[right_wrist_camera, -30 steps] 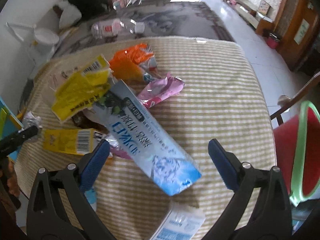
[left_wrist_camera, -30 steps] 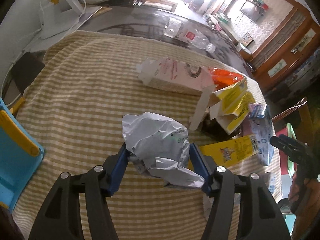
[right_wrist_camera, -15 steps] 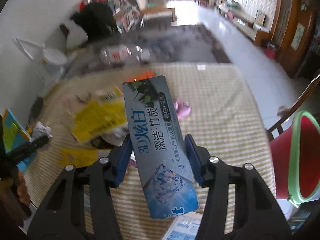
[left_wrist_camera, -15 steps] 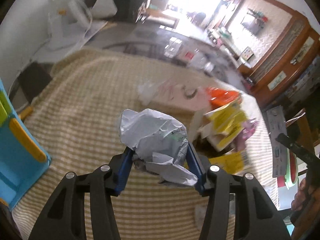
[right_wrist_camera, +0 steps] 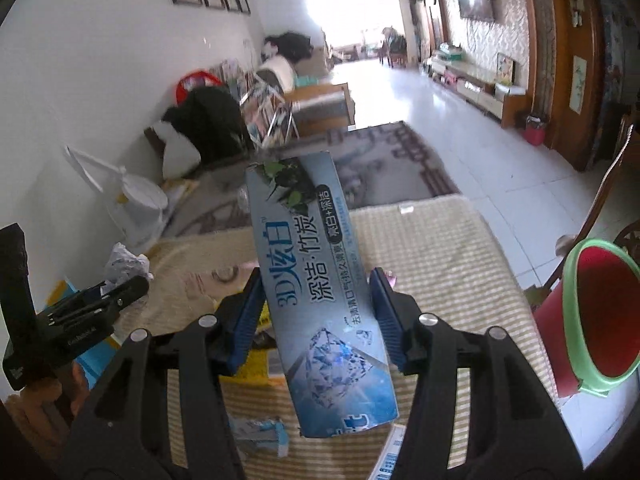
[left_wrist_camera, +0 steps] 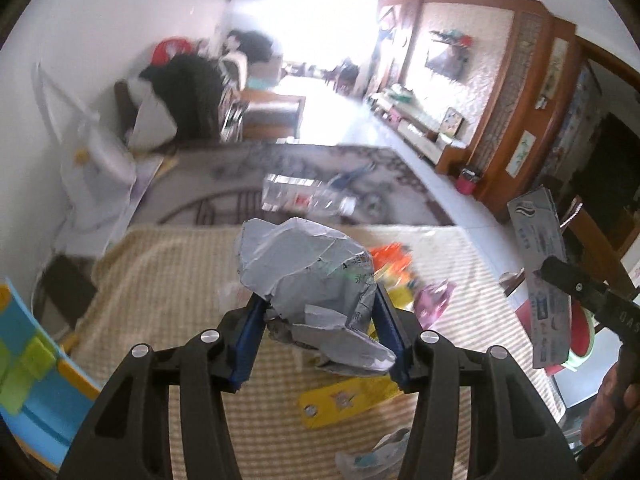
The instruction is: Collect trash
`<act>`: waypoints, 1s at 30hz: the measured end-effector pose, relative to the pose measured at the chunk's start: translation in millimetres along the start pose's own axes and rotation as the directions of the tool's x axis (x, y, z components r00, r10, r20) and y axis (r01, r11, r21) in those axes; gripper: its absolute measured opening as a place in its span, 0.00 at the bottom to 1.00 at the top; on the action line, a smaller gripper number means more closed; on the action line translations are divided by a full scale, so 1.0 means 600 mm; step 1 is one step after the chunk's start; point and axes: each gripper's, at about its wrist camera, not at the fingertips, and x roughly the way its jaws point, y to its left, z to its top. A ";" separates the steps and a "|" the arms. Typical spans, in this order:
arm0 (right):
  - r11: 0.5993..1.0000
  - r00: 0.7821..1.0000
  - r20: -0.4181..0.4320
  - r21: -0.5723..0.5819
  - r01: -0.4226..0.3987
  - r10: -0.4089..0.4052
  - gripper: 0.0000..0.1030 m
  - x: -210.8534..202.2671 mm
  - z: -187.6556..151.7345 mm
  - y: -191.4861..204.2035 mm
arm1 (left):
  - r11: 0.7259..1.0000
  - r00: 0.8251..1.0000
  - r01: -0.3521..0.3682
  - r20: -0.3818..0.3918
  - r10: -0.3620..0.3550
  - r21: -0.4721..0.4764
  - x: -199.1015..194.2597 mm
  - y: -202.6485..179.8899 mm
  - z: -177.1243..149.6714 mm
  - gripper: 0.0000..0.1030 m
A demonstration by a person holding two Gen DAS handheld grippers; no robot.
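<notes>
Grey crumpled paper (left_wrist_camera: 310,280) sits pinched in the left claw (left_wrist_camera: 318,332), up above the striped tabletop (left_wrist_camera: 168,280). The right claw (right_wrist_camera: 318,312) squeezes a long blue box (right_wrist_camera: 320,292), also lifted over the tabletop. A red bucket (right_wrist_camera: 580,312) with a green rim stands just beside the tabletop's right edge. Yellow wrappers (left_wrist_camera: 348,396) and a pink wrapper (left_wrist_camera: 432,300) lie on the cloth.

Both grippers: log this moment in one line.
left gripper: shut on crumpled paper | right gripper: shut on toothpaste box | both lifted off table
</notes>
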 end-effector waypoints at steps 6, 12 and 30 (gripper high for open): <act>1.000 0.998 0.062 -0.006 0.009 -0.009 0.50 -0.038 0.009 0.001 | 0.998 0.998 0.035 0.045 -0.037 0.053 -0.030 -0.042 0.028 0.48; 1.000 0.997 0.081 0.018 0.014 -0.016 0.50 -0.061 0.005 -0.009 | 0.995 0.997 0.050 0.060 -0.055 0.091 -0.046 -0.072 0.032 0.48; 0.999 0.995 0.097 0.050 0.004 -0.009 0.50 -0.097 -0.010 -0.035 | 0.989 0.998 0.051 0.034 -0.056 0.138 -0.043 -0.139 0.016 0.49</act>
